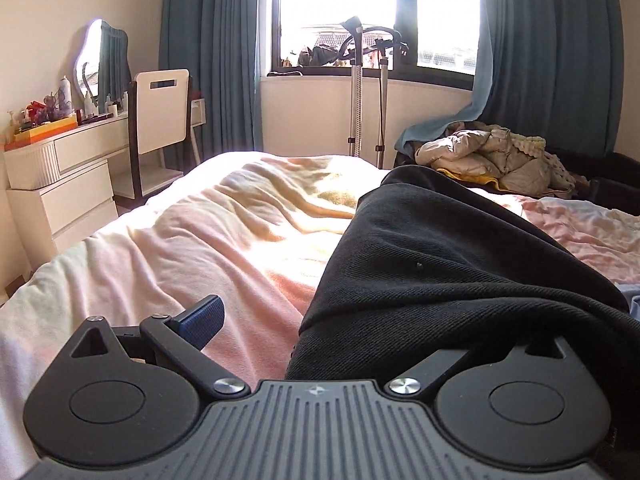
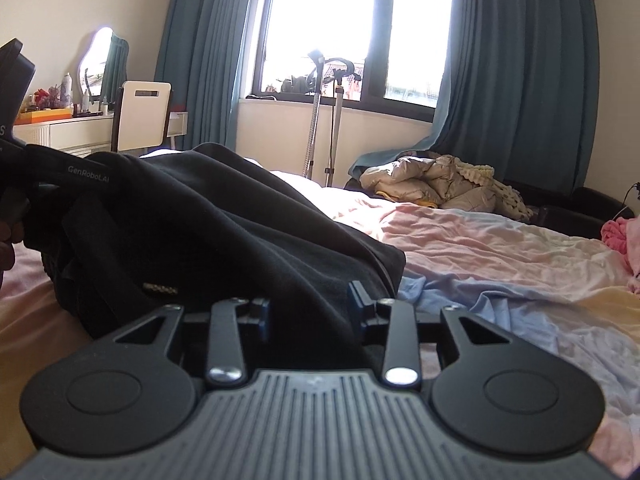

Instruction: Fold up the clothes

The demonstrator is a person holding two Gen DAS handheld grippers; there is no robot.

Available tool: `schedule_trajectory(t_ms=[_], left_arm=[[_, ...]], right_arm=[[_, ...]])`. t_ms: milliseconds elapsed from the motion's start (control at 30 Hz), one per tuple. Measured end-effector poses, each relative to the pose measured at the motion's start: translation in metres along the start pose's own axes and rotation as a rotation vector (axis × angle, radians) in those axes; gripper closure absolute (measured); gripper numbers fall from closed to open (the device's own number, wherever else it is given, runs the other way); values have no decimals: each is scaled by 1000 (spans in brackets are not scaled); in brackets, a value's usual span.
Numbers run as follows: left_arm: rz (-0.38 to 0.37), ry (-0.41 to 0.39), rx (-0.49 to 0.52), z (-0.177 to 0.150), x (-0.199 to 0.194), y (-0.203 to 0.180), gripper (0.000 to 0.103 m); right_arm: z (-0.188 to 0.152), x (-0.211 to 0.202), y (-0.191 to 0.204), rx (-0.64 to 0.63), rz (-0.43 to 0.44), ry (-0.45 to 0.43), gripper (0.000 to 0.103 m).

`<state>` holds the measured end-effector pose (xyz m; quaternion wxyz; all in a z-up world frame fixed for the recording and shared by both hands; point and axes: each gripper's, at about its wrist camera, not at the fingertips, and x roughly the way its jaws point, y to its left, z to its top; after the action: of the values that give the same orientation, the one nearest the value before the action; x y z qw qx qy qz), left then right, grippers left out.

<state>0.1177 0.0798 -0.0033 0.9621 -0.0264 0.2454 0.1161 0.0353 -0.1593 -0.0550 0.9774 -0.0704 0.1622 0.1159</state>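
Item: black garment [image 1: 448,264] heaped on the bed [image 1: 180,240], long axis running away from us; our left claw [image 1: 360,332] gapes wide beside its near edge, our right claw [image 2: 308,312] straddles its hem, grip unconfirmed.

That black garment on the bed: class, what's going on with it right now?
A person with a handheld gripper in each hand is folding a black garment on a bed. The right gripper has cloth between its fingers. The left gripper is wide open, the cloth draped over its right side.
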Motion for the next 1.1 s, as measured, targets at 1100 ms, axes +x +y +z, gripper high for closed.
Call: schedule_trajectory(t_ms=[1100], left_arm=[[-448, 302, -537, -51, -40, 36, 2]], right_arm=[[-11, -6, -16, 152, 83, 91, 52]])
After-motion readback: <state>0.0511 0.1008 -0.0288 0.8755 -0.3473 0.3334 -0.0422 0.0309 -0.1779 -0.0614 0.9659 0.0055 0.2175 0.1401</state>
